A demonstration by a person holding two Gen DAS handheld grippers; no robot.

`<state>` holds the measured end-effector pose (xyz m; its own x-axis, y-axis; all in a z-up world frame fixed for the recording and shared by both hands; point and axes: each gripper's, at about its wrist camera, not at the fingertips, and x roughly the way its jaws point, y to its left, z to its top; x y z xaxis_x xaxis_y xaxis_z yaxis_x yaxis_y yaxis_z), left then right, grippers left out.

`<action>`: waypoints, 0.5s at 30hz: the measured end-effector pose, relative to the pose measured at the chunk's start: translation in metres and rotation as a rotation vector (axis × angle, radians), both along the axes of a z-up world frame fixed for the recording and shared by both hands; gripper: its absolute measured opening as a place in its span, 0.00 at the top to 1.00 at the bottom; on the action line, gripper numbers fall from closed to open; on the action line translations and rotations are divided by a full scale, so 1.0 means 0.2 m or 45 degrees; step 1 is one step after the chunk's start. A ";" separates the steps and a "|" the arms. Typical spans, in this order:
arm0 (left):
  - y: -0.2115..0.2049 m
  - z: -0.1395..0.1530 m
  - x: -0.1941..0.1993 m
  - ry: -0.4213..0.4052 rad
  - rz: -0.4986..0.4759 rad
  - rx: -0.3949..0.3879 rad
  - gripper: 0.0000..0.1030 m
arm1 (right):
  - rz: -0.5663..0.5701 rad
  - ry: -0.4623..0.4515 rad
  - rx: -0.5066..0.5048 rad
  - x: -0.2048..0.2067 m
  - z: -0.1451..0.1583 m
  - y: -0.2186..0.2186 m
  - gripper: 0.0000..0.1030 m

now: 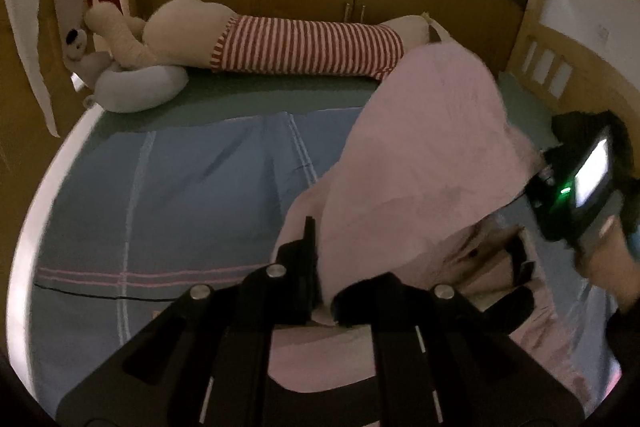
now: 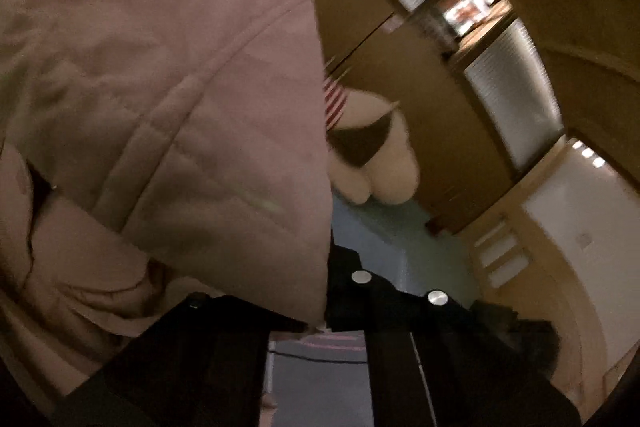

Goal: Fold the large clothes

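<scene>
A pink padded jacket (image 2: 152, 99) fills the left half of the view and hangs over the right claw (image 2: 320, 323), whose jaws are closed on its edge. Behind it a plush toy (image 2: 380, 163) lies on the bed (image 2: 400, 239), beside wooden cupboards (image 2: 452, 131).

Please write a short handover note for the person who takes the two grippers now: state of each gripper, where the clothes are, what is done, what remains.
Left gripper: shut on the pink jacket, at an edge near the camera.
Right gripper: shut on the same jacket's fabric, which drapes over its left side.
The jacket is lifted, hanging between both grippers above the blue bedsheet. The striped plush toy lies along the far edge of the bed.
Done: both grips taken. Left: lay the jacket flat and fold it; no finished fold shows yet.
</scene>
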<state>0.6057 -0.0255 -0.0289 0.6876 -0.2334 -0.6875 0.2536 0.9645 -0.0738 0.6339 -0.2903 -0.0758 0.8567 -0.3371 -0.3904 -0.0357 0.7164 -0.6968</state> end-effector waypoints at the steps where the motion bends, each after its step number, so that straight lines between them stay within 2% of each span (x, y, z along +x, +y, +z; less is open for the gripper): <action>1: 0.01 -0.01 0.00 0.004 0.008 -0.009 0.95 | 0.008 -0.017 -0.013 -0.03 0.01 0.01 0.97; 4: 0.08 -0.03 -0.01 0.030 0.043 -0.076 0.95 | 0.063 -0.074 -0.012 -0.17 0.06 0.03 0.97; 9: 0.10 -0.04 -0.11 0.024 0.050 -0.052 0.95 | 0.126 -0.113 -0.024 -0.40 0.16 0.05 0.97; 15: 0.09 0.01 -0.31 0.029 0.016 -0.042 0.95 | 0.171 -0.142 0.104 -0.69 0.35 0.06 0.97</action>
